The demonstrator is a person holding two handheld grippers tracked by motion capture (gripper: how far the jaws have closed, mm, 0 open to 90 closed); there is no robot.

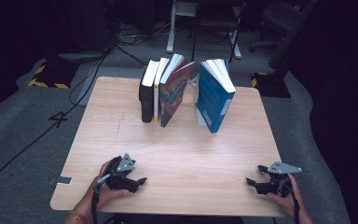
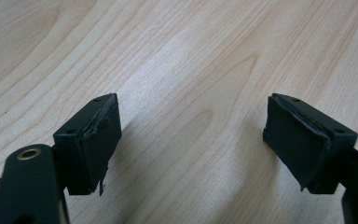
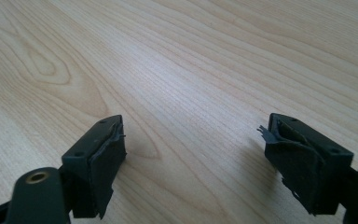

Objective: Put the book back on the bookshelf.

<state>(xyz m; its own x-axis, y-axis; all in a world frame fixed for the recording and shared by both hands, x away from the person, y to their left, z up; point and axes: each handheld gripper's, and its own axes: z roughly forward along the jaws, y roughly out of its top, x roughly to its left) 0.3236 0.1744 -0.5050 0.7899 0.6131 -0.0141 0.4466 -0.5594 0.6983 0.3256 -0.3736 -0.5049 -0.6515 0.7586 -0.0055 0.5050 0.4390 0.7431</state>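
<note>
Books (image 1: 186,91) stand upright in a row at the far middle of the wooden table (image 1: 177,149), well apart from both grippers: a black book (image 1: 147,95) at the left, a thin yellow-spined one (image 1: 157,91) touching it, a red-covered book (image 1: 175,91) leaning against those two, and then, across a gap, a blue book (image 1: 214,95) that tilts to the right (its white page block faces up). The left gripper (image 1: 137,182) sits in the person's left hand (image 1: 105,186) near the front edge of the table, jaws spread wide with nothing between them; the left gripper view shows bare wood grain between the two black pads (image 2: 95,144). The right gripper (image 1: 255,175), held in the right hand (image 1: 284,198) at the near right corner, also has its jaws apart and empty, the worn pads (image 3: 105,163) framing only the tabletop. Beyond the table, cables (image 1: 88,74) cross a grey floor.
</note>
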